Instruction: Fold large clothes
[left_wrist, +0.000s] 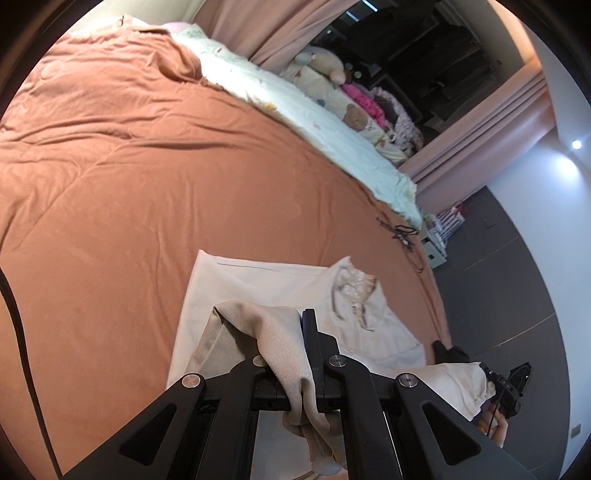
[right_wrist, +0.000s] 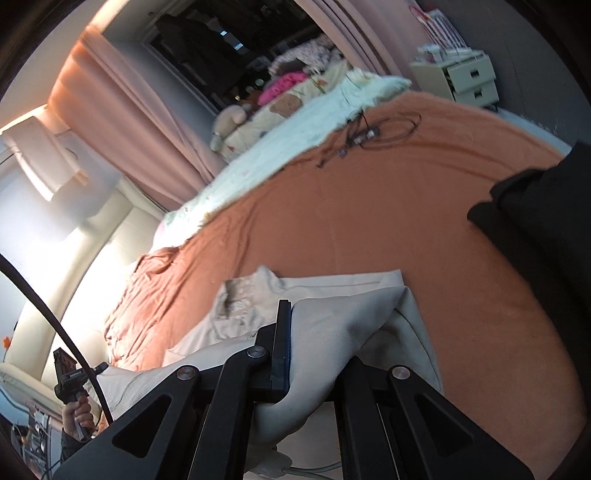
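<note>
Cream garment, a large woven piece with a lace-trimmed neckline, lies partly flat on the orange bedspread, near the bed's close edge, with its near hem lifted. That bedspread is soft and quilted, rumpled toward the headboard, with a pale printed blanket along its far side and a tangle of black cable lying on it.

The left gripper is clenched on a bunched corner of the cloth, and the right gripper likewise pinches the opposite corner, the fabric draping thick and coarse-grained over both sets of black fingers. The step in hand looks like carrying the lifted edge over the flat part to make a fold. Next, both corners likely need laying down evenly on the far edge, kept taut so no crease forms.
</note>
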